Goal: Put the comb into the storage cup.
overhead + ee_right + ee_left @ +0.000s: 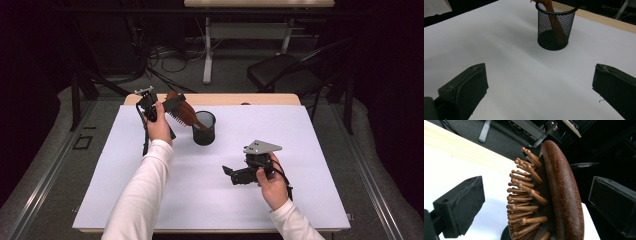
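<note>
High view: a person works at a counter (150,200) covered with a white sheet, one hand-held gripper in each hand
Left hand-held gripper (162,106): raised above the far left part of the counter, jaws pointing right toward the hairbrush head
Left hand-held gripper state: jaws spread apart; in the left gripper view the brush head stands between them, with a clear gap to each jaw pad, so nothing is clamped
Hairbrush (559,195): dark brown wood, oval head with rows of wooden pins facing the left jaw, smooth rounded back facing the right jaw
Hairbrush position: handle end down inside the mesh cup, head leaning up and out to the left over the rim
Mesh cup (204,128): black wire, round, upright on the white sheet near the far middle of the counter; in the right gripper view the brush handle shows through the mesh
Right hand-held gripper (227,172): held low over the near right part of the counter, well apart from the cup, jaws pointing left
Right hand-held gripper state: jaws wide apart, bare white sheet between them
</note>
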A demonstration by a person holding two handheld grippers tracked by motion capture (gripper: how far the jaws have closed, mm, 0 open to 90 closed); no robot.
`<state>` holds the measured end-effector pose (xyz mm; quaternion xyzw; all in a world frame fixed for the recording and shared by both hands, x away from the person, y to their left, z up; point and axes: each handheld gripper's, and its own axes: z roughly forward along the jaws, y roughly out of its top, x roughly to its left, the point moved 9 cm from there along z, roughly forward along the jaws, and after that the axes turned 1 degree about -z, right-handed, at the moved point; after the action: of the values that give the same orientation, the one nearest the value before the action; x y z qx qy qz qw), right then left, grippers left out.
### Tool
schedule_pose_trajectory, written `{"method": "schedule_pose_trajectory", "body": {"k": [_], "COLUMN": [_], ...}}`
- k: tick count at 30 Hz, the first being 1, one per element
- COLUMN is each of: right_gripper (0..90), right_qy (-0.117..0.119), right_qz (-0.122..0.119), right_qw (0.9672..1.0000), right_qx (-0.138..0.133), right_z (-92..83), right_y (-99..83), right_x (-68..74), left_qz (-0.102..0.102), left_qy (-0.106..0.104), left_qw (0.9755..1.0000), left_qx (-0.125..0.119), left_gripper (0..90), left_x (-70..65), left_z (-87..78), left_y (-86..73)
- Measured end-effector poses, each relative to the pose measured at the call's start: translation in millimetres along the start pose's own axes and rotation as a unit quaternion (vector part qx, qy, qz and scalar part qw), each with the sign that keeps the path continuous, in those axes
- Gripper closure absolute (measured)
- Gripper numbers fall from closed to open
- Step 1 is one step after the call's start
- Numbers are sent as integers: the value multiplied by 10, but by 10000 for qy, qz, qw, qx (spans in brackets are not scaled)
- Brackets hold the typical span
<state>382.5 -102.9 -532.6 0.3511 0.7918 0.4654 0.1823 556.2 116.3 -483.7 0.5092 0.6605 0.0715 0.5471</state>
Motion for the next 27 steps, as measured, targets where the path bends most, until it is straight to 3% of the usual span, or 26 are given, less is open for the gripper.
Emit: {"method": "schedule_pose_trajectory", "body": {"k": [11,23,27], "right_gripper": [0,0,0], "right_qy": [2,-5,5], "right_qz": [4,-3,-1], "right_qw": [10000,10000,10000], "right_qx": [4,9,19], "right_z": [-3,0,2], "right_y": [-1,-9,-11], "right_x": [-1,-8,-3], "left_qz": [132,125,335], "left_qy": [-68,-52,-112], "left_qw": [9999,9999,9994], "left_qx": [-6,-71,14], "left_gripper": [4,4,4], "left_x": [-10,37,22], "left_z": [-101,-244,-275], "left_y": [67,178,186]}}
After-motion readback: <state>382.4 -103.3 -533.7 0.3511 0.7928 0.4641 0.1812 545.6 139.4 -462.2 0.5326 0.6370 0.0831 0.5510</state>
